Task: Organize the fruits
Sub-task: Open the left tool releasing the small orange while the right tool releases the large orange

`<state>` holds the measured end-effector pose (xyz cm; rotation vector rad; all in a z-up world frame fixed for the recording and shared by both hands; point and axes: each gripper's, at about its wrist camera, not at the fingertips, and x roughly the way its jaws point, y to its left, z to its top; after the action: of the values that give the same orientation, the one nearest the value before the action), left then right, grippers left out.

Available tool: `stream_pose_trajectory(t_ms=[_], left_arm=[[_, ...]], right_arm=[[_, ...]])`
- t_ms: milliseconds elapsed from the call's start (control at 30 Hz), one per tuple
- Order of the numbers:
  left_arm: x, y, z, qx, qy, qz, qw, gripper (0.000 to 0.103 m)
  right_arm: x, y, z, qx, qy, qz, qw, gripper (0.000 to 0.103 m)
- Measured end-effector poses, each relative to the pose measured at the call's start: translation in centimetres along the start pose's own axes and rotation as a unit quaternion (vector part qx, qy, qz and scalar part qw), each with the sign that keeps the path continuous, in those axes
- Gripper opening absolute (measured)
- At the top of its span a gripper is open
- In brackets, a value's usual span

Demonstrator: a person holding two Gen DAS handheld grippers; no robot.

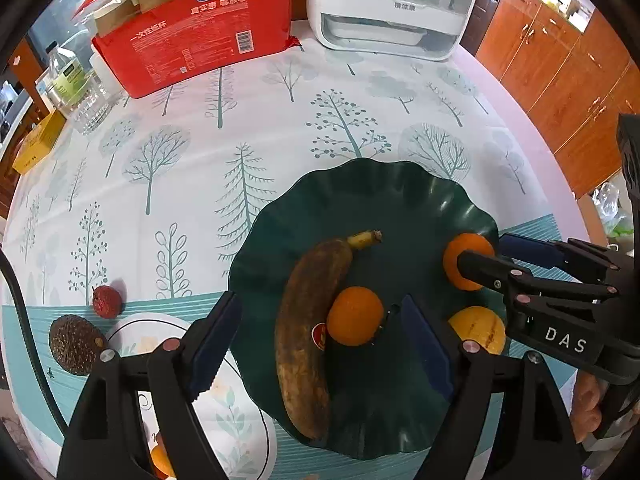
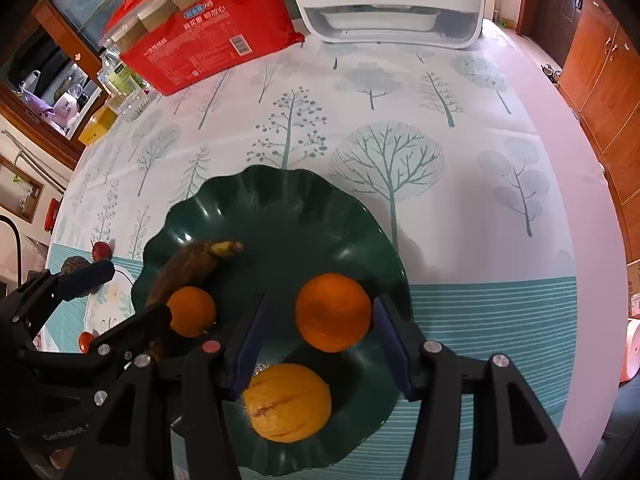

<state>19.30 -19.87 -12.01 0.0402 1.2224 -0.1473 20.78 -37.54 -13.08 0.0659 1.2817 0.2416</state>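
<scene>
left wrist view – green plate (image 1: 360, 192), one banana (image 1: 308, 332), three oranges (image 1: 355, 316), left gripper (image 1: 320, 344) and right gripper (image 2: 318, 340) – fingers apart, nothing gripped

A red cup package (image 1: 192, 32) stands beside a white appliance (image 1: 394, 4).

In the left wrist view, the right gripper (image 1: 486, 258) covers the four-o'clock side of the far orange (image 1: 466, 258), and the left gripper (image 1: 320, 344) hides part of the scored yellow fruit (image 1: 478, 330) and the white patterned plate (image 1: 236, 400). A red sticker (image 1: 319, 336) peeks between the browned banana (image 1: 308, 340) and the near orange (image 1: 354, 316), its print unreadable, and an orange piece (image 1: 162, 462) at seven o'clock is cut by the finger and frame. In the right wrist view, the left gripper (image 2: 124, 294) masks the banana's lower half and most of the avocado (image 2: 74, 264).
</scene>
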Motion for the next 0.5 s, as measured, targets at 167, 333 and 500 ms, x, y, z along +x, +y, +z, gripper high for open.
stream_pose_trajectory(t_ms=[167,333,500], left_arm=[[-0.7,0.3,-0.1,-0.01,-0.006,-0.006,0.9999,0.081],[-1.5,0.4,-0.4,-0.008,-0.014,-0.015,0.9998,0.081],[-2.3,0.4,-1.1,-0.007,-0.023,-0.019,0.9995,0.081]], right_arm=[[-0.9,0.5,-0.1,-0.007,-0.015,-0.011,1.0,0.055],[-1.5,0.9,-0.3,-0.004,-0.021,-0.006,1.0,0.06],[-2.1,1.7,-0.9,-0.009,-0.032,-0.008,0.999,0.06]])
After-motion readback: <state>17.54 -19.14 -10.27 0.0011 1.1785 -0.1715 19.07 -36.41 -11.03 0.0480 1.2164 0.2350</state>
